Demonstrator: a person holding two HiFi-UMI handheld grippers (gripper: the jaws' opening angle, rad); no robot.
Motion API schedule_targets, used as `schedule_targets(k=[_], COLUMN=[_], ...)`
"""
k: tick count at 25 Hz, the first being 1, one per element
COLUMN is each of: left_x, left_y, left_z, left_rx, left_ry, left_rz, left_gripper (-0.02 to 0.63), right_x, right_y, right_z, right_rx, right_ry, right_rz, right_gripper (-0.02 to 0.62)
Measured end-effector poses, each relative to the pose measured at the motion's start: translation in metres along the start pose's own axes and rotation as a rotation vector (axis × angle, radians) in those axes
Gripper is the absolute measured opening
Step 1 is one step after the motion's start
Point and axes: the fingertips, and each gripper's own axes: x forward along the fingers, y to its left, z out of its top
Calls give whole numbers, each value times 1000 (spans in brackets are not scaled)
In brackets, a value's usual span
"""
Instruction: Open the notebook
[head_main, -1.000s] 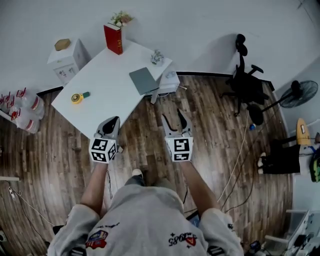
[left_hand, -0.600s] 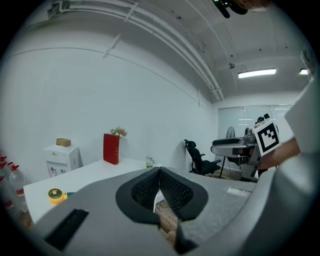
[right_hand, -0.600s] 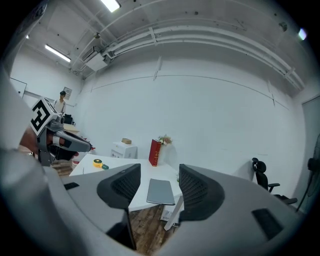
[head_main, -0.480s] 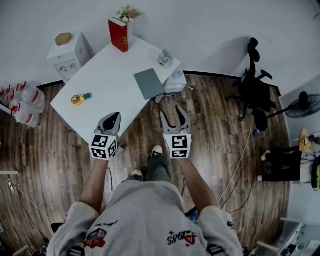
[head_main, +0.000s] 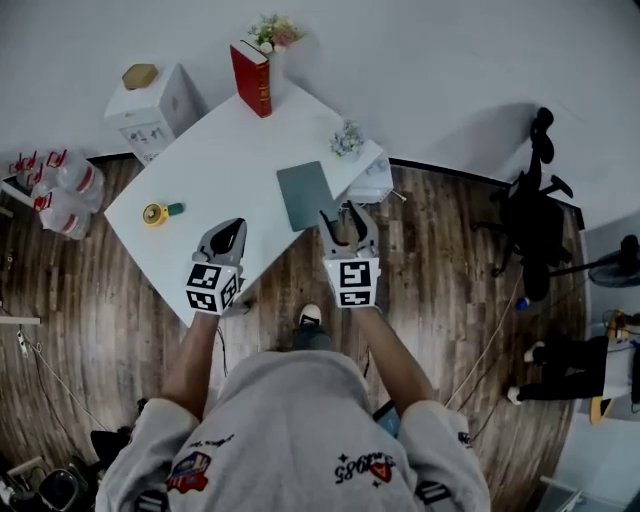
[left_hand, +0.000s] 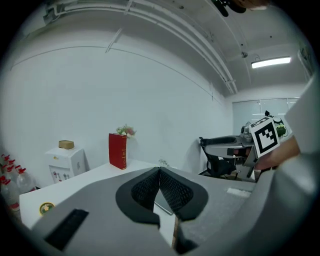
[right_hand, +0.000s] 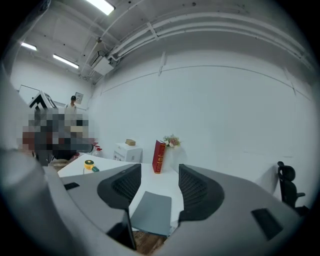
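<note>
A closed grey notebook (head_main: 306, 195) lies flat near the front right edge of the white table (head_main: 220, 160). In the right gripper view the notebook (right_hand: 150, 212) shows low between the jaws, some way ahead. My right gripper (head_main: 346, 222) hovers at the table's edge just right of the notebook, open, with nothing between its fingers (right_hand: 159, 171). My left gripper (head_main: 227, 232) is over the table's front edge, left of the notebook, its tips pressed together and empty (left_hand: 159, 172).
A red book (head_main: 253, 78) stands at the table's far corner beside a flower pot (head_main: 277, 32). A small plant (head_main: 348, 138) and a yellow tape measure (head_main: 156, 213) also sit on the table. A white cabinet (head_main: 150, 105) is on the left and an office chair (head_main: 535, 215) on the right.
Both grippers have moved forward over the wooden floor to the table's front edge. The right one now reaches beside the notebook.
</note>
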Motion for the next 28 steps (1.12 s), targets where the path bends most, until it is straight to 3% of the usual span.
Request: schedule_targets(k=[6,12,19,28], left_x=[53,77,83,64], left_y=[9,17,33,60], left_z=[16,13,5,-34], left_rx=[-4,-23,-43,-93], left_ry=[10,23,42,89], left_rz=[74,127,134,165], left_gripper=[5,5,5,5], right_x=[54,90,113,121], right_y=[-37,-48,-22,33], right_z=[-1,-20,-44,-136], right_rx=[-70,-102,-170,-307], right_ry=[-14,10,57,249], right_rz=[97,165,223,348], right_gripper=[221,221,221,217])
